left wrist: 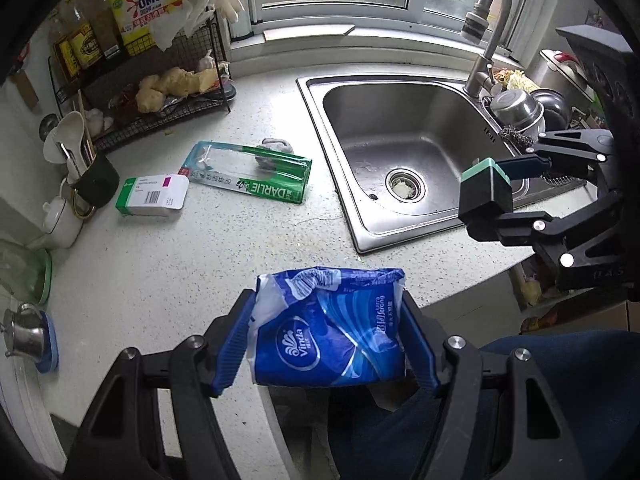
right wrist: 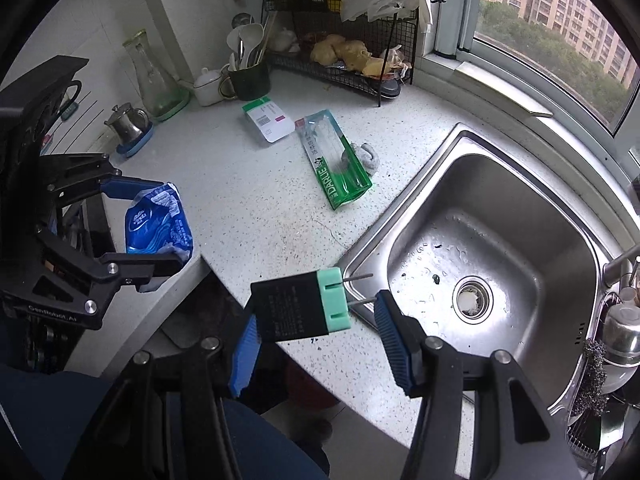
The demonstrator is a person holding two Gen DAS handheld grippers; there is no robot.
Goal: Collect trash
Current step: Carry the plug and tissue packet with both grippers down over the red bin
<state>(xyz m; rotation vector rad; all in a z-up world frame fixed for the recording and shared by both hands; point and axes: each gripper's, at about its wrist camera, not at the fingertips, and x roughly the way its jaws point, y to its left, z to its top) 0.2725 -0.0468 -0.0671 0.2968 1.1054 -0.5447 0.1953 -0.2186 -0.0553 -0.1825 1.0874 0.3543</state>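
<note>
Countertop [left wrist: 168, 280] below; fingers [left wrist: 234, 344] clamp tissue pack [left wrist: 328, 332].

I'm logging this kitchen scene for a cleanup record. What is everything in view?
tissue pack: one, blue, held between left gripper's fingers
small box: one, black with mint-green end, in right gripper
toothpaste box: one, green and clear, flat on counter
carton: one, white and green, left of toothpaste box
grey lump: one, behind toothpaste box
sink: one, steel, set in counter
faucet: one, steel, behind sink
wire rack: one, black, back corner
detergent bag: one, yellow, on rack
utensil cup: one, dark, counter's left edge
left gripper: one, black, blue fingers
right gripper: one, black, blue fingers
</note>
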